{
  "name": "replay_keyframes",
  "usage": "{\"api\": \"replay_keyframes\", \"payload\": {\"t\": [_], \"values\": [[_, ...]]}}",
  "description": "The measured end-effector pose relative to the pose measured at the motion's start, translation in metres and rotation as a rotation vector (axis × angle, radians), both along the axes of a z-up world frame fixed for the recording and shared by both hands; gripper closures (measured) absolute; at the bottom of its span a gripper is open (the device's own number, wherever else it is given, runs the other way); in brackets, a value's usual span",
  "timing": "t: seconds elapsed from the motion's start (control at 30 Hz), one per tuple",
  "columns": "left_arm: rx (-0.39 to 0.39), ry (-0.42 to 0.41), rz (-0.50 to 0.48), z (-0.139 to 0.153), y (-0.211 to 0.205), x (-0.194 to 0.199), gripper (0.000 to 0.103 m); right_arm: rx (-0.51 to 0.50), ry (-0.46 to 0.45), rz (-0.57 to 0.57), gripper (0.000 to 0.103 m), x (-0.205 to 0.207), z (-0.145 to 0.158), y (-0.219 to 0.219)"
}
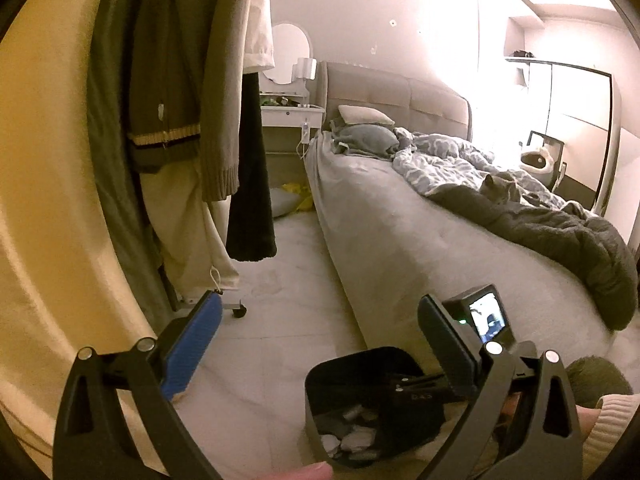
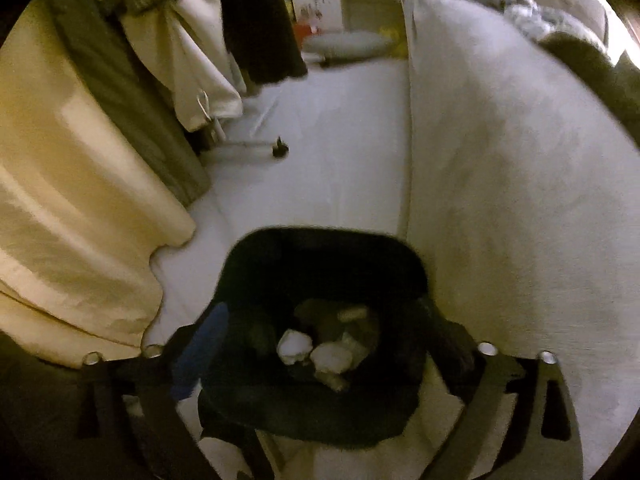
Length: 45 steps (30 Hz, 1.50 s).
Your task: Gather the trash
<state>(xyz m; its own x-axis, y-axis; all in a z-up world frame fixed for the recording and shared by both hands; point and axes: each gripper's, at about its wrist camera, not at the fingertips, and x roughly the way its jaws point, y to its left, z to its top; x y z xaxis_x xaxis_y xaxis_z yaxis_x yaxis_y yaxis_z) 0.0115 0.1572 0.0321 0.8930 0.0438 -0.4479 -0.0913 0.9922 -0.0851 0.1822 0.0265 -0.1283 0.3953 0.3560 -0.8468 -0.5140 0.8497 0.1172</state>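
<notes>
Left wrist view: the left tongs [image 1: 320, 336] stand wide apart with nothing between them, the blue-padded finger at lower left and the dark finger at lower right. Low in the centre sits a black bin [image 1: 340, 376] on the floor [image 1: 280, 308], just beside the bed [image 1: 400, 232]. Its bottom holds pale crumpled trash [image 1: 352, 438], partly hidden by the bin wall. The right tongs [image 1: 424, 390] reach over the bin's right side, but only their dark linkage and a small lit screen show; their fingers are hidden behind the left tongs' right finger. A cat [image 1: 496, 188] lies on the bed among the covers in the right half. Clothes [image 1: 180, 80] hang at upper left. A fingertip is cut off at the bottom edge.

Right wrist view: dim and blurred. The right tongs [image 2: 320, 340] are spread apart over the open bin [image 2: 320, 256], in the lower centre, the blue finger to its left, the dark one to its right and hard to make out. White wads of trash [image 2: 316, 352] lie inside the bin, between the fingers but below them. The bed [image 2: 500, 160] fills the right side; a curtain [image 2: 72, 220] fills the left.
</notes>
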Motion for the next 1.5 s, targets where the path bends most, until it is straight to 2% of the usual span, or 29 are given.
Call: {"api": "replay_keyframes", "payload": {"t": [0.17, 0.53, 0.7, 0.87, 1.13, 1.23, 1.4, 1.5], "values": [[-0.024, -0.007, 0.027, 0.009, -0.004, -0.01, 0.003, 0.03, -0.12, -0.027, 0.004, -0.02, 0.041, -0.021], [-0.011, -0.005, 0.061, 0.017, -0.014, -0.032, 0.003, 0.171, -0.364, -0.112, 0.003, -0.062, 0.127, -0.094], [0.028, -0.023, 0.073, 0.028, -0.022, -0.04, 0.003, 0.154, -0.464, -0.115, 0.003, -0.084, 0.155, -0.125], [0.058, -0.038, 0.076, 0.036, -0.03, -0.047, 0.003, 0.155, -0.536, -0.173, 0.003, -0.108, 0.179, -0.171], [0.081, -0.024, 0.063, 0.029, -0.045, -0.047, 0.003, 0.192, -0.598, -0.276, 0.003, -0.147, 0.189, -0.239], [0.059, -0.013, 0.056, 0.022, -0.047, -0.046, 0.003, 0.145, -0.633, -0.309, 0.003, -0.158, 0.187, -0.252], [0.057, -0.014, 0.059, 0.015, -0.049, -0.045, 0.003, 0.147, -0.573, -0.31, 0.003, -0.156, 0.165, -0.272], [0.05, -0.001, 0.063, 0.01, -0.047, -0.042, 0.003, 0.185, -0.559, -0.31, 0.003, -0.157, 0.164, -0.284]]}}
